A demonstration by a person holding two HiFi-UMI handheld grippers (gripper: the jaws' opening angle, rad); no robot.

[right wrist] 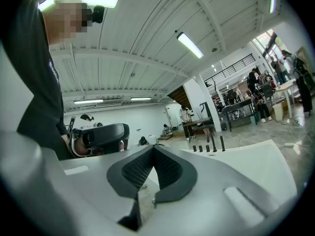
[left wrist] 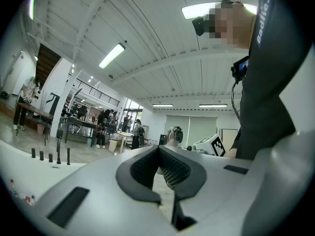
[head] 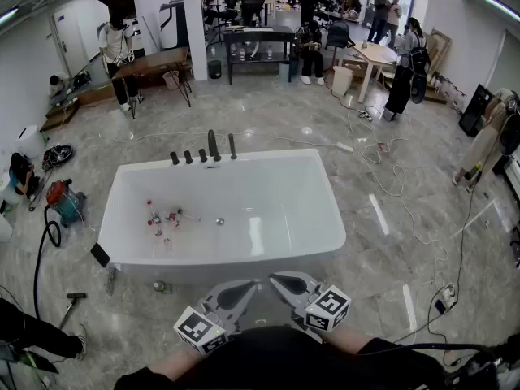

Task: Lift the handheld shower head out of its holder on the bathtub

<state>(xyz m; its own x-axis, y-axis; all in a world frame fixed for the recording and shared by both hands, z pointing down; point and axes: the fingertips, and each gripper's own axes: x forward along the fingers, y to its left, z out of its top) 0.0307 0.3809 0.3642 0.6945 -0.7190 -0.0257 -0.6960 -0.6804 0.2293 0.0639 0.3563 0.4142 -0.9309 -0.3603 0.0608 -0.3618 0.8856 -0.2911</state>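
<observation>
Closest to us, our left tongs (head: 246,288) and right tongs (head: 279,279) are both closed and empty, just short of the bathtub (head: 268,154). We see the shower head (head: 213,144) upright on its far rim, well apart from them.

The grey, marble-patterned floor (head: 390,250) carries a white bathtub (head: 244,260) standing free in the middle. On the bathtub's far rim stands a row of black tap fittings (head: 203,154). On its bottom, toward the left end, lie a few small red and white items (head: 162,218), too small to name, with the drain (head: 219,220) just beside them. Left of the bathtub sits a red vacuum cleaner (head: 63,195), its black hose (head: 41,254) curling over the floor. A small black flat thing (head: 100,255) leans at the bathtub's near left corner. White cables (head: 398,193) trail over the floor to the bathtub's right.
</observation>
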